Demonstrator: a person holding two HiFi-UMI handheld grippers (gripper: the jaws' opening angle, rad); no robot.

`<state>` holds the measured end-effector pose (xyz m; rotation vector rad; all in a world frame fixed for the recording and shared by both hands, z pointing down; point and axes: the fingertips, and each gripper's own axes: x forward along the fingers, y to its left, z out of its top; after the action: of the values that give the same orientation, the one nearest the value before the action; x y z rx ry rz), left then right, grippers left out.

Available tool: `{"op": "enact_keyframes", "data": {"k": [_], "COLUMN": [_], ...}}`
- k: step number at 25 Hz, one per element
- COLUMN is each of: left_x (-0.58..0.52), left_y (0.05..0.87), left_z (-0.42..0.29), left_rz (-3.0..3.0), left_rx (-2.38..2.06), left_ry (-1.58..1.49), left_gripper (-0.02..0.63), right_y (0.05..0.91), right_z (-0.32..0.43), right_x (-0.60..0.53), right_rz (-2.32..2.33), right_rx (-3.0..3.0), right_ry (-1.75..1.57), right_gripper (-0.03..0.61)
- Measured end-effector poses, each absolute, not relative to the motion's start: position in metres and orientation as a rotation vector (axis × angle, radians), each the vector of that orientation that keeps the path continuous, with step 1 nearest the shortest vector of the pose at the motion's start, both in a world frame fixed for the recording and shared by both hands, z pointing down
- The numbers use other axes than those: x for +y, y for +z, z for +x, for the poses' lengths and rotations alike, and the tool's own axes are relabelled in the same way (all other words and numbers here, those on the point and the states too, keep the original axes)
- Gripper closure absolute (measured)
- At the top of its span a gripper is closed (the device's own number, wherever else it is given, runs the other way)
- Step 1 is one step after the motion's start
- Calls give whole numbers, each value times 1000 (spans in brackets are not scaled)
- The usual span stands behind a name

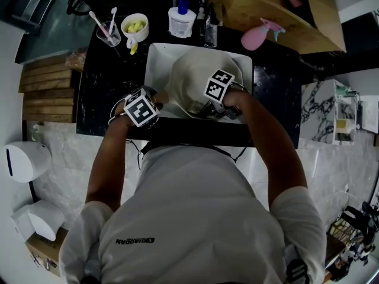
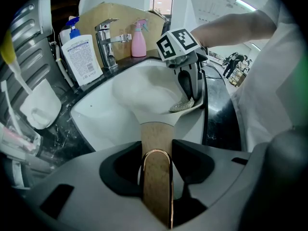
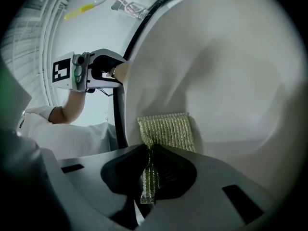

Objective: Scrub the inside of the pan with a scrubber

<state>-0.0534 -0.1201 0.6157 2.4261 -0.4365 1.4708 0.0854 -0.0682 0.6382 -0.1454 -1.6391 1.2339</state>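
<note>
I find the left tongs (image 2: 156, 186) clamped on the pan's wooden handle (image 2: 155, 138), whose long axis runs along them. The pan (image 3: 216, 71) sits over the sink (image 1: 155, 58). The right tongs (image 3: 148, 174) pinch the scrubber (image 3: 166, 131), which lies flat against the inner wall straight ahead.

black marbled counter (image 1: 98, 96), white sink (image 1: 155, 55), wooden slats (image 1: 42, 93)

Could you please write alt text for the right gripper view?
The right hand-held gripper clamps a glittery yellow-green mesh scrubber that lies against the inside of a cream pan. At upper left, the left hand-held gripper holds the pan's wooden handle.
</note>
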Motion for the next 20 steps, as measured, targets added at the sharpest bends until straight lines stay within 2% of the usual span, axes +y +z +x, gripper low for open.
{"op": "enact_keyframes", "data": {"k": [7, 13, 20], "left_x": [-119, -120, -121], "left_y": [615, 615, 615], "left_z": [-53, -53, -53], "left_rz": [2422, 2423, 2424], "left_rx": [-435, -436, -436], "left_ry": [1465, 1467, 1468], "left_gripper": [414, 414, 414], "right_y": [632, 610, 592], "right_z": [87, 86, 82], "right_x": [-74, -121, -188], "right_rz": [-145, 58, 329], "right_rx": [-1698, -1939, -2139], "right_ry": [1153, 988, 474], "right_gripper": [508, 508, 508]}}
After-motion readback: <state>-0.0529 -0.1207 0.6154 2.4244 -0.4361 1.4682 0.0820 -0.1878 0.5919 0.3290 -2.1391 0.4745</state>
